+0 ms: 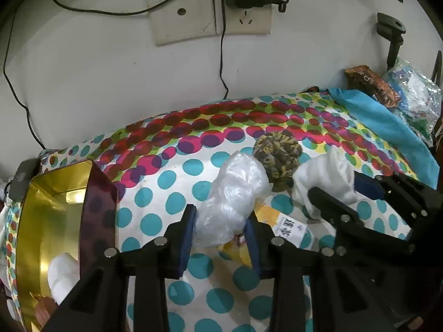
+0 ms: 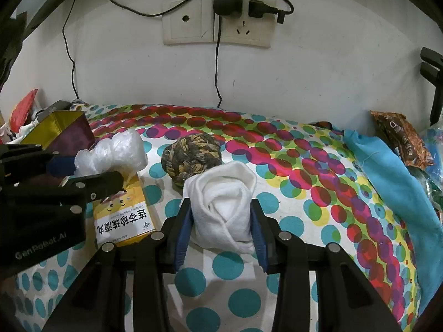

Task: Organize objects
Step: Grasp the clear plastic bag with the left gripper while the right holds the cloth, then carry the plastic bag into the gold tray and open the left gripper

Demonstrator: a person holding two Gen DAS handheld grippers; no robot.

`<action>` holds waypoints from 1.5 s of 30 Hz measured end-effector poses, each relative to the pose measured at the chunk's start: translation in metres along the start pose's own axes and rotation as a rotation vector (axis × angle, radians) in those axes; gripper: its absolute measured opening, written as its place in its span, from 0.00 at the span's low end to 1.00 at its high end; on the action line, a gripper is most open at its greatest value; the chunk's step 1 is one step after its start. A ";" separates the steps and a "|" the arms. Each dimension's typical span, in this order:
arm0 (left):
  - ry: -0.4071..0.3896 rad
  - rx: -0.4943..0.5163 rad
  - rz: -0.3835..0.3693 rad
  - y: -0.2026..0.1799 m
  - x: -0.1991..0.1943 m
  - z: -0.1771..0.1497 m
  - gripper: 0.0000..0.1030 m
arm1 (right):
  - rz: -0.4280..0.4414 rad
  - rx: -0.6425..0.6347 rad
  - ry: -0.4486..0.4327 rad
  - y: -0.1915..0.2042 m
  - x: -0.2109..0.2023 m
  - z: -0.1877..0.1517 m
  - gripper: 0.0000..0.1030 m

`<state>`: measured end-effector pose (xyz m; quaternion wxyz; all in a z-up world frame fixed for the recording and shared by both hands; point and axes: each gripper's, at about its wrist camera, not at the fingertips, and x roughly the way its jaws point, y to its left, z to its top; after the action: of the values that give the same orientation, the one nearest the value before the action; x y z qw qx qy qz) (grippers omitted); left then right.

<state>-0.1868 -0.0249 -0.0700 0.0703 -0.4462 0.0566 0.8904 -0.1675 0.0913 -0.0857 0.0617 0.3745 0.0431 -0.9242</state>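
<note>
My left gripper (image 1: 220,221) is shut on a crumpled clear plastic bag (image 1: 235,191), held over a yellow medicine box (image 1: 279,221). The bag also shows in the right wrist view (image 2: 113,152), as does the box (image 2: 121,215). My right gripper (image 2: 221,215) is shut on a rolled white cloth (image 2: 224,202), which also shows in the left wrist view (image 1: 324,177). A brown-yellow braided rope ball (image 1: 278,155) lies between bag and cloth, also in the right wrist view (image 2: 191,157). A gold-lined maroon box (image 1: 55,215) stands open at the left with a white roll (image 1: 62,274) inside.
All sits on a polka-dot cloth (image 2: 304,166) against a white wall with sockets (image 2: 216,19) and hanging cables. A blue cloth (image 2: 387,171), a brown snack packet (image 2: 398,138) and plastic bags (image 1: 412,94) lie at the right edge.
</note>
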 end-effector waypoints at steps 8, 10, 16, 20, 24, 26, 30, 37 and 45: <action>-0.004 -0.007 0.029 -0.004 -0.008 -0.004 0.33 | -0.012 0.007 0.000 0.001 0.000 0.000 0.36; -0.008 -0.011 0.043 -0.005 -0.011 -0.005 0.33 | -0.016 0.004 -0.001 0.001 0.000 0.000 0.36; -0.011 -0.023 0.088 -0.004 -0.024 -0.008 0.33 | -0.018 0.002 0.000 0.000 0.000 -0.001 0.36; -0.025 -0.035 0.098 -0.002 -0.038 -0.012 0.33 | -0.020 0.001 0.000 0.000 -0.001 -0.001 0.36; -0.042 -0.023 0.138 -0.003 -0.056 -0.016 0.33 | -0.020 0.001 0.000 -0.001 -0.001 -0.001 0.36; -0.051 -0.030 0.152 -0.002 -0.066 -0.020 0.33 | -0.020 0.000 0.000 0.000 -0.001 -0.001 0.36; -0.053 -0.062 0.171 0.007 -0.089 -0.029 0.33 | -0.021 0.001 0.001 -0.002 -0.002 0.001 0.36; -0.077 -0.102 0.252 0.032 -0.130 -0.050 0.33 | -0.029 -0.003 0.004 -0.003 -0.003 0.003 0.36; -0.064 -0.166 0.317 0.071 -0.156 -0.082 0.33 | -0.044 -0.015 0.006 -0.001 -0.003 0.004 0.36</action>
<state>-0.0426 -0.1195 0.0095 -0.1062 -0.4072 0.0505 0.9058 -0.1682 0.0924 -0.0804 0.0443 0.3756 0.0585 -0.9239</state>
